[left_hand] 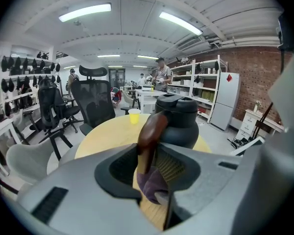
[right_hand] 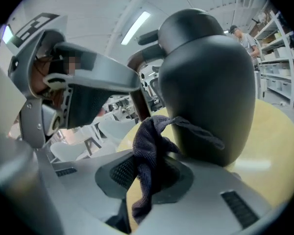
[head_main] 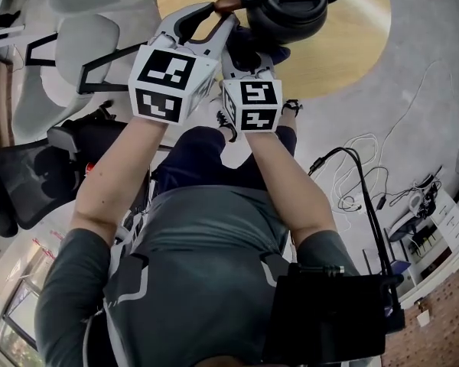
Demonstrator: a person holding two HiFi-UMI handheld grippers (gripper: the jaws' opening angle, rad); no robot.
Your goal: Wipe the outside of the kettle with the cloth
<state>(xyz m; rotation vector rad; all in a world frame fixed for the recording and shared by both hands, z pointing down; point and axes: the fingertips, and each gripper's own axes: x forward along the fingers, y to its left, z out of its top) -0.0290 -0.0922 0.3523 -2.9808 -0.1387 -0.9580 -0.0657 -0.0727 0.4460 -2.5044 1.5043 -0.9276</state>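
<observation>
A black kettle (head_main: 287,6) with a brown wooden handle (head_main: 231,3) stands on the round wooden table (head_main: 352,44). My left gripper (head_main: 214,14) is shut on that handle (left_hand: 152,136), with the kettle body (left_hand: 179,124) just beyond the jaws. My right gripper (head_main: 241,56) is shut on a dark purple cloth (right_hand: 149,165). The cloth's upper end lies against the lower side of the kettle (right_hand: 206,82). In the left gripper view a fold of the cloth (left_hand: 149,185) shows below the handle.
A yellow cup (left_hand: 134,116) stands at the table's far side. Black office chairs (left_hand: 95,102) and a grey chair (head_main: 80,48) ring the table. Cables (head_main: 359,167) trail on the floor at right, near a low white shelf (head_main: 444,228). People stand at the back (left_hand: 161,75).
</observation>
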